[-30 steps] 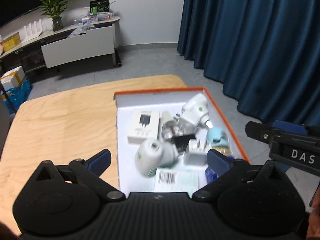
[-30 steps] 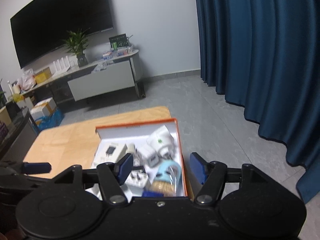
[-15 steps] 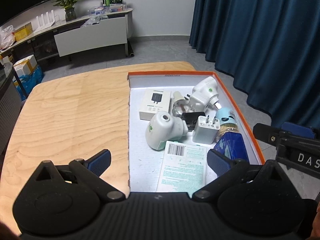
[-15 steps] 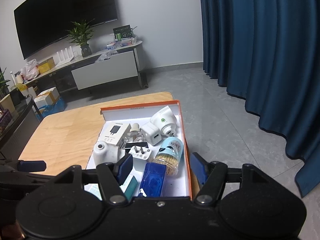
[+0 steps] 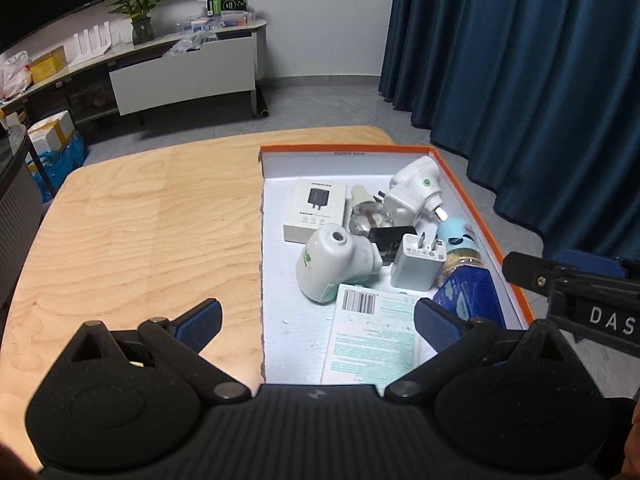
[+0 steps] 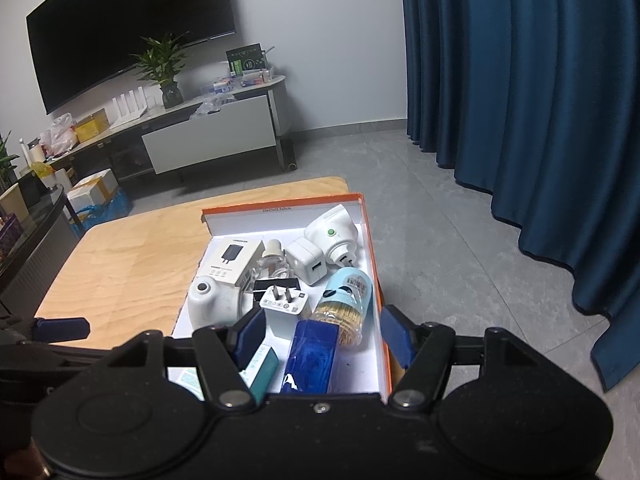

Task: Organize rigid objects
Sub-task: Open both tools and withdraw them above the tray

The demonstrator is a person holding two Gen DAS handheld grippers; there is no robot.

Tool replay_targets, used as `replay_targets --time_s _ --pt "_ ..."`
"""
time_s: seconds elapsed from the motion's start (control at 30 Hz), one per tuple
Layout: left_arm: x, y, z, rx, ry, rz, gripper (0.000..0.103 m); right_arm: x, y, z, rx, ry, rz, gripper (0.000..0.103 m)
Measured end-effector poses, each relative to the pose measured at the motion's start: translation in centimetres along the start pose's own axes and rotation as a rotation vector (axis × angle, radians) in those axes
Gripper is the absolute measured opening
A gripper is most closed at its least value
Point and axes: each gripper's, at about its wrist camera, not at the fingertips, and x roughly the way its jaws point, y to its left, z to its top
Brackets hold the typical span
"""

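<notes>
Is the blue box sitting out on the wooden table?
No, the blue box lies inside the orange box, next to the toothpick jar.

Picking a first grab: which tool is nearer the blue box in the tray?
Right. The right tool straddles the blue box; the left tool sits over the tray's other edge, box beside its right finger.

The table (image 5: 132, 240) is pale wood with a visible grain and a smooth, faintly shiny finish, and the box (image 5: 476, 216) on it looks like cardboard – orange outside, matt white inside. The chargers (image 5: 418, 266) and the round device (image 5: 332, 260) are smooth white plastic, the leaflet (image 5: 372, 340) is printed paper, the blue pack (image 6: 310, 354) is glossy – and the curtain (image 5: 520, 80) is heavy dark blue cloth
</notes>
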Motion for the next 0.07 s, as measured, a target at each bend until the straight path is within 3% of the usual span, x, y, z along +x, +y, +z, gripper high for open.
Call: replay_targets --time_s 0.07 --pt "0.17 -0.06 0.05 0.013 0.003 -0.008 0.103 0.24 -0.04 -0.02 0.001 0.002 -0.009 0.077"
